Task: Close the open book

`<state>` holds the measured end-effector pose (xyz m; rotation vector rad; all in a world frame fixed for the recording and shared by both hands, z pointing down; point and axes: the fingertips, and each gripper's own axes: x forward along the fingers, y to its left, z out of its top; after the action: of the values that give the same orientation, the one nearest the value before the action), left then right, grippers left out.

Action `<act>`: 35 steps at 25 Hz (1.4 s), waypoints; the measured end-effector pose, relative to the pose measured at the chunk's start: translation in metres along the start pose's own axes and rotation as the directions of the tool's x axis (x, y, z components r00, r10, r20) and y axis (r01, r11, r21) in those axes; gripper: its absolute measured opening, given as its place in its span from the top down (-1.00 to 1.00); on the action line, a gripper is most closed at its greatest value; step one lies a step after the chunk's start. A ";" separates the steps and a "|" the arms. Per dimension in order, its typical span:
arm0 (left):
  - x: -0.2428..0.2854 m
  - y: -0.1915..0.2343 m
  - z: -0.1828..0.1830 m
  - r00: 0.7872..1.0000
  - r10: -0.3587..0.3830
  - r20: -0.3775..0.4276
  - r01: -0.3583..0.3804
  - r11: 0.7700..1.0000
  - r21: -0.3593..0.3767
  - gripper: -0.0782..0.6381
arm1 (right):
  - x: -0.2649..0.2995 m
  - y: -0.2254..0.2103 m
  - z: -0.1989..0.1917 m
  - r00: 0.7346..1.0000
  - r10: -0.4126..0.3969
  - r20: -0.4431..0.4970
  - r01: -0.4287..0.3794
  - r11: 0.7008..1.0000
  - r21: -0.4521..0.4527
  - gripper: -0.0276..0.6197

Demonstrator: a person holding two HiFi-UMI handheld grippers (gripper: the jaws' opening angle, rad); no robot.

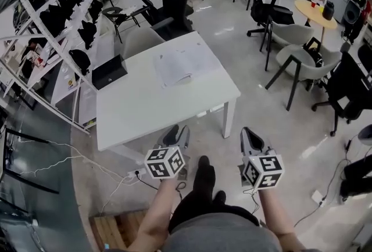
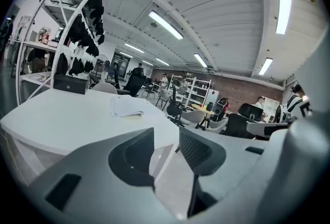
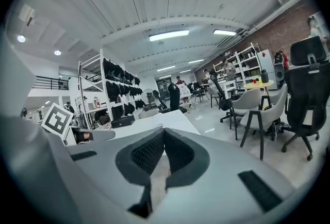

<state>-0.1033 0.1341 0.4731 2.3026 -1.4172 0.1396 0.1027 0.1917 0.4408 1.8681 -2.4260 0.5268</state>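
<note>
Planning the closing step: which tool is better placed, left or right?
Probably left: left tool open, lined up with the book across the table; right tool shut, beyond the table's corner.

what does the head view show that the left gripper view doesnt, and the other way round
Only the head view: the left gripper and right gripper from above with their marker cubes, both short of the table's near edge, and the person's forearms.

Only the left gripper view: the ceiling lights, the brick wall, and that gripper's jaws apart with nothing between them.

Both: the white table, the open book lying on it, the black box and the rack.
</note>
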 end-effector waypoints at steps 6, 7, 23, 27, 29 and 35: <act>0.039 0.012 0.007 1.000 -0.002 -0.021 0.003 1.000 0.024 0.35 | 0.031 -0.016 0.006 1.000 -0.023 -0.010 0.023 1.000 0.007 0.90; 0.047 0.015 0.009 1.000 -0.004 -0.022 0.004 1.000 0.024 0.35 | 0.038 -0.018 0.007 1.000 -0.026 -0.013 0.026 1.000 0.006 0.90; 0.162 0.081 0.052 0.998 -0.022 -0.066 0.021 1.000 -0.013 0.30 | 0.179 -0.020 0.050 0.999 -0.027 -0.032 0.027 1.000 -0.003 0.90; 0.180 0.102 0.059 0.997 -0.022 -0.074 0.018 0.999 -0.045 0.30 | 0.212 -0.013 0.056 0.999 -0.020 -0.040 0.020 1.000 -0.004 0.90; 0.189 0.111 0.060 0.997 -0.021 -0.080 0.018 0.999 -0.045 0.30 | 0.226 -0.010 0.057 0.999 -0.019 -0.043 0.019 1.000 -0.008 0.90; 0.206 0.136 0.067 0.996 -0.015 -0.093 0.010 0.999 -0.047 0.30 | 0.254 -0.007 0.061 0.998 -0.027 -0.053 0.026 0.999 -0.019 0.90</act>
<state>-0.1331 -0.1161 0.5169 2.2373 -1.3457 0.2055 0.0501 -0.0647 0.4437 1.8518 -2.3614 0.5440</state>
